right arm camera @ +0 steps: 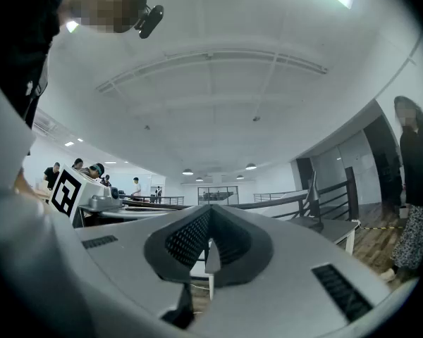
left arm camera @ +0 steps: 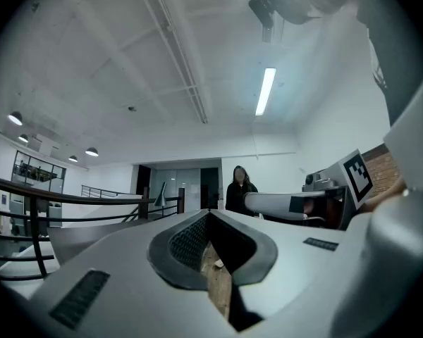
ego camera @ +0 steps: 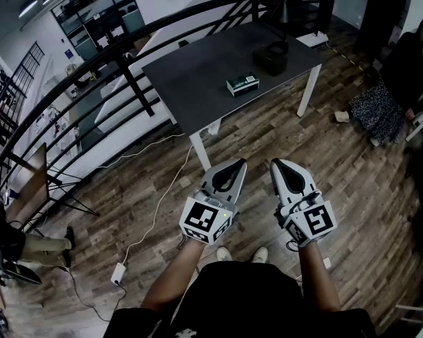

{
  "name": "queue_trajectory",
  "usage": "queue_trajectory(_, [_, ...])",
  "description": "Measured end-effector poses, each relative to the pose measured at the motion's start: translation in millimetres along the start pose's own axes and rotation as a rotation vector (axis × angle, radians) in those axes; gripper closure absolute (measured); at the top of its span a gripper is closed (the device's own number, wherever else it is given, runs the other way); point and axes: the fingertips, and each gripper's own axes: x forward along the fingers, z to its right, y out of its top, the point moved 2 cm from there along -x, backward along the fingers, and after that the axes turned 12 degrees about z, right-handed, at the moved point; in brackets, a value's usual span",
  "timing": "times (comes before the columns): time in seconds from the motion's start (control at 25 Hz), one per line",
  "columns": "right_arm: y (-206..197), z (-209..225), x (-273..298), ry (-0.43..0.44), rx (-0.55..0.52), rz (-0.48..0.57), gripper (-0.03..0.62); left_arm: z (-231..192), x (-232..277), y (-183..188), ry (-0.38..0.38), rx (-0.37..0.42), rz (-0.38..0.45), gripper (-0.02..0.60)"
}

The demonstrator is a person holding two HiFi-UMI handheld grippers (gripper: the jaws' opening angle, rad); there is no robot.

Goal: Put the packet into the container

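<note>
A green and white packet [ego camera: 242, 84] lies on the dark grey table [ego camera: 197, 83], near its middle. Behind it, toward the table's far right, stands a black container [ego camera: 271, 57]. Both grippers are held side by side over the wooden floor, well short of the table. My left gripper [ego camera: 234, 165] has its tips together and nothing between them. My right gripper [ego camera: 280, 164] is likewise shut and empty. In the left gripper view, the left gripper [left arm camera: 209, 213] points up at the ceiling. The right gripper view has the right gripper [right arm camera: 210, 224] tilted upward too, so neither shows the packet.
A black railing [ego camera: 127, 55] curves past the table's left side. A person in dark clothes [ego camera: 409, 69] sits at the right. A white cable with an adapter [ego camera: 119, 273] lies on the floor at the left. A white item [ego camera: 311, 39] rests on the table's far corner.
</note>
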Motion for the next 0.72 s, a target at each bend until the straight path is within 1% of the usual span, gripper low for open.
queue_trajectory(0.2, [-1.8,4.4,-7.6,0.003,0.005,-0.031,0.589,1.7,0.4,-0.6,0.0,-0.001,-0.008,0.577])
queue_trajectory(0.48, [-2.2,4.3,-7.0,0.0,0.015,-0.008,0.589,-1.3,-0.3,1.3,0.009,0.006,-0.01,0.577])
queue_trajectory(0.72, [-5.1,10.0,-7.0,0.002,-0.007,-0.031,0.589,2.0,6.3,1.6,0.001,0.008,0.001,0.577])
